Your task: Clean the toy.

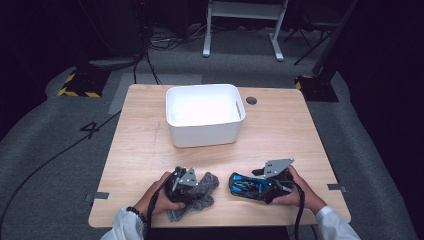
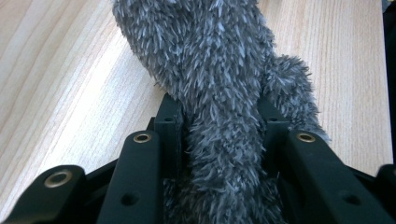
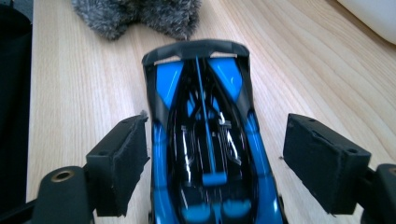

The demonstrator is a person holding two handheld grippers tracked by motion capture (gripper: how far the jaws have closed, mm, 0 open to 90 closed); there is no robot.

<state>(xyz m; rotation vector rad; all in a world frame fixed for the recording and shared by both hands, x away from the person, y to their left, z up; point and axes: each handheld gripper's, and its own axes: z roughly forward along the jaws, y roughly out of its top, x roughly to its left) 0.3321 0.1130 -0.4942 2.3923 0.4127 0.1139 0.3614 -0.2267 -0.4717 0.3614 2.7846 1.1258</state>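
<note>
Cloth [image 2: 219,84]: grey, shaggy, long-piled, bunched in a soft heap at the near left of the desk [image 1: 280,130]. Left gripper [image 2: 219,140]: jaws drawn in tight against a fold of the cloth, pile bulging past both pads; hand [image 1: 162,197] around the body.

Car [image 3: 205,140]: toy, glossy black with bright blue panels, low and streamlined, lying on the desk at the near right, just beside the cloth, not touching it. Right gripper [image 3: 215,154]: jaws spread wide on either side of the car; the left pad lies close against its flank, the right pad stands clear; no grip.

Bin [image 1: 204,120]: white, rectangular, at mid-desk, well behind both.
</note>
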